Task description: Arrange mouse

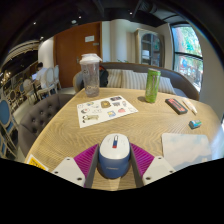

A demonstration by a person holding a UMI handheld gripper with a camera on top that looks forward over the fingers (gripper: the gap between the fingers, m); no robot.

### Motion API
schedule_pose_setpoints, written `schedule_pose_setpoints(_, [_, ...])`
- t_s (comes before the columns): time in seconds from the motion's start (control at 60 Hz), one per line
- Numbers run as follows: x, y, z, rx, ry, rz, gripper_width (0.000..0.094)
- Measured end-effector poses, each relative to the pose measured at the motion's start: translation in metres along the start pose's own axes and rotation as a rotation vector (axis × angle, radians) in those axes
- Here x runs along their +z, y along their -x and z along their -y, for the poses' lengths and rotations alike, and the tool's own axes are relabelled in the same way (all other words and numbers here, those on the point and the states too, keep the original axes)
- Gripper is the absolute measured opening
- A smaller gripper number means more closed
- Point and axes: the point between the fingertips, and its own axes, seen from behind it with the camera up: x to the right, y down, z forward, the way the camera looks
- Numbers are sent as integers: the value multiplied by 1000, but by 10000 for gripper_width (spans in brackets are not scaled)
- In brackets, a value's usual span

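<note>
A white and blue computer mouse [113, 155] sits between my gripper's [113, 166] two fingers, its nose pointing away from me. Both magenta pads [86, 159] press against its sides. The mouse is held just above the light wooden table [140, 120], near the table's near edge.
On the table beyond the fingers lie a printed sheet [105, 109], a clear tumbler with a lid [90, 75], a green bottle [152, 85], a dark flat item [176, 105], a small blue object [195, 124] and a white cloth [186, 146]. Chairs and a sofa ring the table.
</note>
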Motion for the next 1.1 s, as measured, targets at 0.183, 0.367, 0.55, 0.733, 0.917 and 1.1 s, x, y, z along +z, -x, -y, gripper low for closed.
schedule_pose_setpoints(0.183, [0, 3, 1, -13, 0, 25, 470])
schedule_pose_setpoints(0.367, [-48, -7, 42, -2, -114, 76, 432])
schedule_pose_setpoints(0.55, [-158, -113, 120, 11, -368, -28, 431])
schedule_pose_setpoints(0.733, [-168, -237, 75, 45, -284, -214, 427])
schedule_pose_setpoints(0.917, [-97, -253, -16, 82, -81, -171, 427])
schedule_pose_setpoints(1.1, [-71, -249, -35, 137, -19, -123, 513])
